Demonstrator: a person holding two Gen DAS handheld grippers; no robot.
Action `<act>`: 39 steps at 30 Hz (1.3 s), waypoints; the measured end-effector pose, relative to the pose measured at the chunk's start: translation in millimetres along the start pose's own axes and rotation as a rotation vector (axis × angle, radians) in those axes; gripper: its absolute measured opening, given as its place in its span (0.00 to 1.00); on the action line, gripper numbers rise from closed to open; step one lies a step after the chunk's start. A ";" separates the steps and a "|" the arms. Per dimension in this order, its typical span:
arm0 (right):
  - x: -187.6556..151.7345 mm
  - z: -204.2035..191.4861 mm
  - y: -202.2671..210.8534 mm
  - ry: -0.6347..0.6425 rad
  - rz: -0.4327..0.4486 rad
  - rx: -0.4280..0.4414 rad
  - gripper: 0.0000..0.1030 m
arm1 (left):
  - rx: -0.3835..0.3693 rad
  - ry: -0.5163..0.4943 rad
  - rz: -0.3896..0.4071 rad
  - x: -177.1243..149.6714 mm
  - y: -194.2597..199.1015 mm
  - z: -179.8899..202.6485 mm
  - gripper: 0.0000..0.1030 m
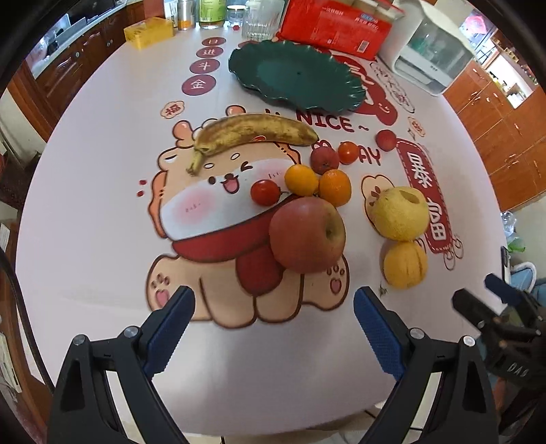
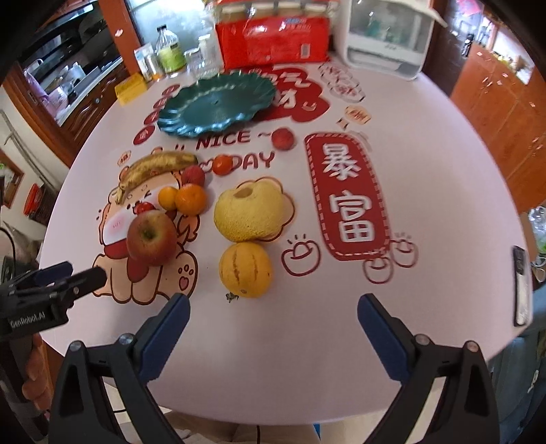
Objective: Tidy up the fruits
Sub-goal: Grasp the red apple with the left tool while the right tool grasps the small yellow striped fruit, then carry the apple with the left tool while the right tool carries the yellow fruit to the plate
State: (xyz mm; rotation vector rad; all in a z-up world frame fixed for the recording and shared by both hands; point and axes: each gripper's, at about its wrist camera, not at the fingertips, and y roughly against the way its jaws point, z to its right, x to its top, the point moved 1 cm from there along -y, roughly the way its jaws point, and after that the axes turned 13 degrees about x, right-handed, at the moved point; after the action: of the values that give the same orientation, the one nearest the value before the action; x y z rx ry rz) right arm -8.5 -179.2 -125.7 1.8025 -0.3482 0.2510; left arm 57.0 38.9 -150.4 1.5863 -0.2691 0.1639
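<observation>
Fruit lies in a loose group on the printed tablecloth. A large red apple (image 1: 307, 235) (image 2: 152, 237) is nearest my left gripper (image 1: 274, 300), which is open and empty just short of it. A small yellow melon (image 2: 245, 269) (image 1: 405, 264) and a bigger pale melon (image 2: 250, 211) (image 1: 399, 213) lie in front of my right gripper (image 2: 273, 307), open and empty. Behind are two oranges (image 1: 317, 182), small red fruits (image 1: 264, 192), and a spotted banana (image 1: 252, 131) (image 2: 157, 169). A dark green scalloped plate (image 1: 295, 77) (image 2: 218, 102) stands empty at the back.
A red package (image 1: 336, 27), a white appliance (image 1: 433, 51), glass jars (image 1: 259, 18) and a yellow box (image 1: 148, 32) line the table's far edge. A lone red fruit (image 2: 283, 138) lies near the plate. A phone (image 2: 522, 287) lies at the right edge. Wooden cabinets surround the table.
</observation>
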 end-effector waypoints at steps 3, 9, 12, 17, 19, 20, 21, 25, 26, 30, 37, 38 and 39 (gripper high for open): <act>7.2 10.1 -22.5 -0.011 -0.048 0.022 0.87 | 0.012 0.008 -0.012 13.0 -13.6 10.8 0.91; 14.4 20.0 -57.1 -0.013 -0.130 0.079 0.80 | 0.001 0.033 -0.078 32.3 -44.8 28.1 0.91; 16.8 18.7 -69.5 0.008 -0.158 0.107 0.79 | 0.010 0.040 -0.098 37.0 -56.0 33.2 0.91; 17.8 10.4 -89.4 0.060 -0.210 0.140 0.63 | 0.023 0.057 -0.129 41.4 -69.9 37.6 0.87; 16.8 8.7 -94.6 0.068 -0.227 0.148 0.58 | 0.006 0.062 -0.141 42.8 -73.3 39.1 0.79; 16.3 8.1 -97.0 0.072 -0.234 0.152 0.54 | -0.003 0.064 -0.145 43.3 -74.6 40.3 0.77; 15.9 7.5 -98.8 0.074 -0.238 0.160 0.52 | -0.010 0.067 -0.146 44.0 -75.5 41.5 0.72; 14.7 4.4 -98.1 0.093 -0.237 0.165 0.49 | -0.015 0.061 -0.139 44.4 -76.8 48.3 0.66; 14.4 4.1 -97.6 0.097 -0.235 0.164 0.49 | -0.013 0.055 -0.131 43.9 -76.6 49.3 0.66; 13.8 0.7 -98.0 0.121 -0.224 0.155 0.48 | -0.029 0.066 -0.129 42.1 -76.8 45.9 0.66; 10.9 1.2 -95.0 0.109 -0.224 0.179 0.48 | -0.028 0.070 -0.121 33.5 -71.0 36.2 0.65; 10.2 1.4 -93.5 0.109 -0.220 0.181 0.48 | -0.026 0.068 -0.117 33.1 -69.6 35.7 0.65; 8.8 1.8 -91.5 0.109 -0.217 0.181 0.48 | -0.026 0.065 -0.111 31.8 -67.0 34.0 0.65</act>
State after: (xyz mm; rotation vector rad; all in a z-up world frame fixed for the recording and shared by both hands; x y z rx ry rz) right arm 33.0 -160.5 -205.6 1.9782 -0.0523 0.2330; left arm 103.7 3.9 -207.4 1.5631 -0.1318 0.1248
